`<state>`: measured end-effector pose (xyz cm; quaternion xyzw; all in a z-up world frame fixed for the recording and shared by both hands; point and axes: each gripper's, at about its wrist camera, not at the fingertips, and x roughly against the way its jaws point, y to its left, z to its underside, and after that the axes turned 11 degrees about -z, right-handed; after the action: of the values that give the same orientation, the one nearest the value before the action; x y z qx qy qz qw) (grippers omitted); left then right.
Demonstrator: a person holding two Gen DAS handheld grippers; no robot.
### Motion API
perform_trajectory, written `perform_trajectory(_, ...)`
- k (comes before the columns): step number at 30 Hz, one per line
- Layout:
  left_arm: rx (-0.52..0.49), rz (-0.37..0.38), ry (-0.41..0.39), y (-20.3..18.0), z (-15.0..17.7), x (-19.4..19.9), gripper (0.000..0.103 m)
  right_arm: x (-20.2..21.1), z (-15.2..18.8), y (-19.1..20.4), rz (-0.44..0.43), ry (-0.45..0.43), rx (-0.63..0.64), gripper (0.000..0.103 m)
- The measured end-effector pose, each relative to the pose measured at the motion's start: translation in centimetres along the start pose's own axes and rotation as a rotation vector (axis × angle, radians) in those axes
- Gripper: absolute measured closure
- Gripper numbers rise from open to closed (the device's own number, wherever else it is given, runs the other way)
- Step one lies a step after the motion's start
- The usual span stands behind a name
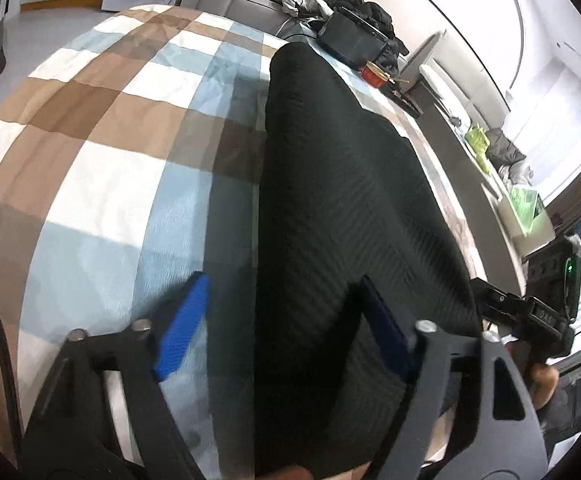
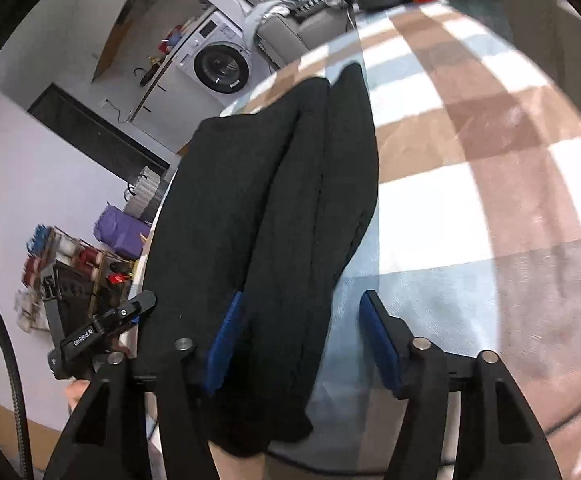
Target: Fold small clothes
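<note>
On the checked bedcover of blue, brown and white squares (image 1: 102, 148) a long black ribbed knit garment (image 1: 330, 200) lies folded lengthwise, running from six o'clock toward twelve in both views. Only the right wrist view shows its layered lengthwise folds and its far end near the cover's edge at eleven o'clock, with a white front-loading washing machine (image 2: 220, 66) beyond; only the left wrist view shows the black tray-like box (image 1: 350, 38) and the red round tin (image 1: 374, 74) at one o'clock beside the garment's far end. The left gripper (image 1: 286, 328) stands partly open: its blue left pad (image 1: 182, 328) is over bare cover, clear of the cloth, its right pad lies over the garment. The right gripper (image 2: 302, 340) is likewise partly open, the garment's edge between the pads, the left pad against the cloth, the right pad (image 2: 380, 344) apart over blue cover; nothing is pinched. A wooden rack of red and white spools (image 2: 78, 264) stands on the floor at nine o'clock. A hand (image 1: 544, 380) shows at four o'clock.
</note>
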<state>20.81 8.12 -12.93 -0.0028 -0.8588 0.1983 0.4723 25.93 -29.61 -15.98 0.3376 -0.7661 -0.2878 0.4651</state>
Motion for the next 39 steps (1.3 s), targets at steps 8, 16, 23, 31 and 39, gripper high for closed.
perform_trajectory(8, 0.021, 0.006, -0.015, -0.3, -2.1, -1.9, 0.075, -3.5, -1.0, 1.4, 0.036, 0.022, 0.067, 0.086)
perform_trajectory(16, 0.040, -0.018, -0.006, 0.3, -6.4, -3.9, 0.070, -6.0, -4.6, 1.3, 0.080, 0.017, 0.040, 0.085)
perform_trajectory(23, -0.046, -0.142, -0.115, 0.1, -6.7, -0.8, 0.039, -2.6, -4.2, 3.5, 0.199, -0.044, 0.149, 0.075)
perform_trajectory(31, -0.263, -0.022, -0.128, -5.8, -9.6, -2.8, 0.029, -7.0, -4.0, 10.4, 0.105, 0.020, 0.371, 0.075)
perform_trajectory(39, -0.262, -0.014, -0.076, -3.8, -11.3, -6.4, 0.047, -11.3, -4.7, 8.0, 0.188, 0.127, 0.350, 0.085)
